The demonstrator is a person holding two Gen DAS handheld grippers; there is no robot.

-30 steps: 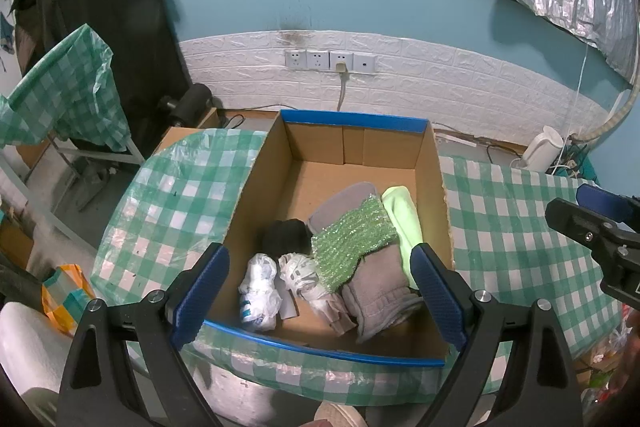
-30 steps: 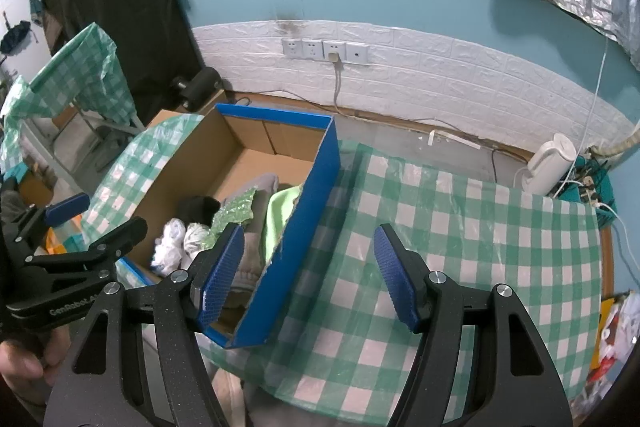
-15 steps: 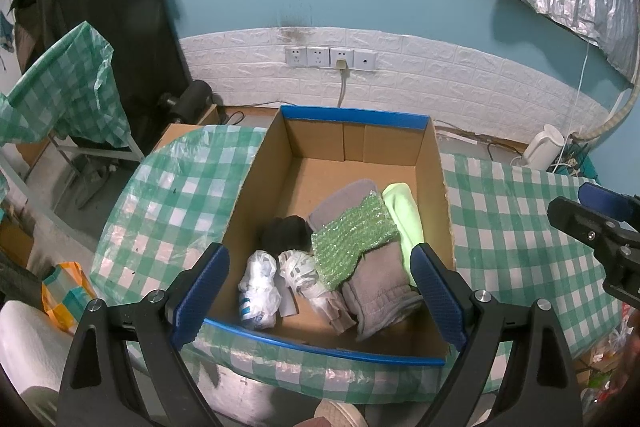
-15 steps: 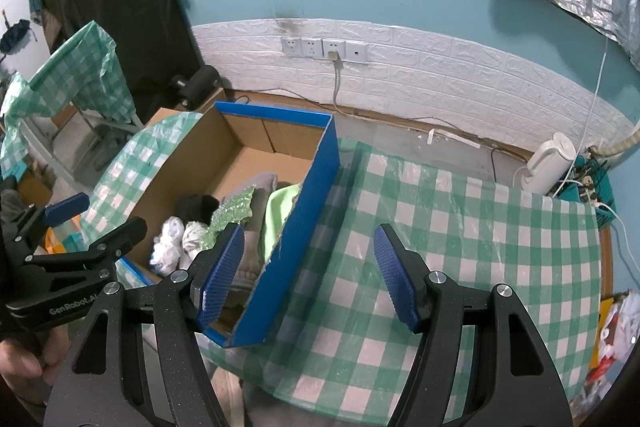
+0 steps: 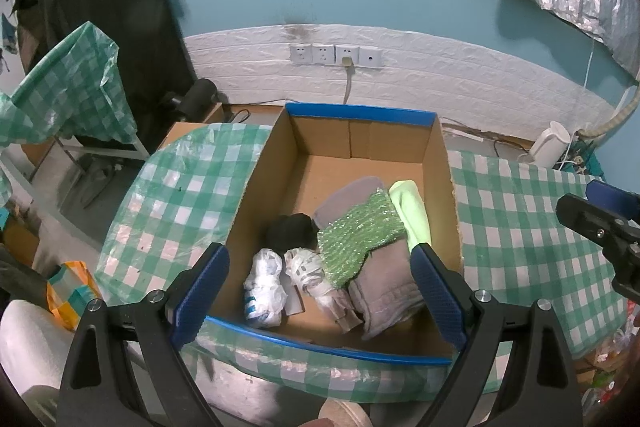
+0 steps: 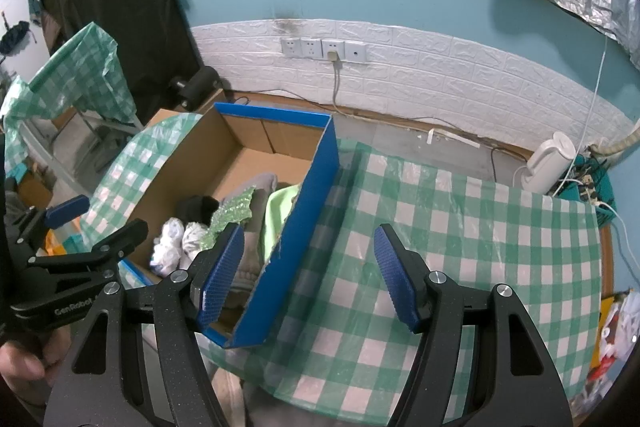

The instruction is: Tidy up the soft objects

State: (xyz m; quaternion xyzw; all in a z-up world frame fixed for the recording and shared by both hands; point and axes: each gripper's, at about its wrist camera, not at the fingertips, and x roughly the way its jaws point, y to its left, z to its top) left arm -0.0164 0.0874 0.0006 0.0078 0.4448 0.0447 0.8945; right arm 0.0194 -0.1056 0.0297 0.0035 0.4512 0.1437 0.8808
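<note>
Hovering side by side, both black two-finger claws with blue ribbed pads hang released and empty. The left gripper (image 5: pixel 320 291) frames the near end of the open cardboard box with blue-taped rim (image 5: pixel 360 115), above the heap inside: two white crumpled plastic bundles (image 5: pixel 266 285), a grey folded cloth (image 5: pixel 386 285), a sparkly green knitted cloth (image 5: pixel 360 231) draped on it, a black soft lump (image 5: pixel 290 229), and a lime-green rolled cloth (image 5: pixel 412 207) against the right wall. The right gripper (image 6: pixel 308 273) straddles that blue wall, one pad over the grey cloth, the other over the bare green-and-white checked tablecloth (image 6: pixel 460 227). It looks like a pause between picks; next, I judge, one claw must dip into the box and close on a single item.
</note>
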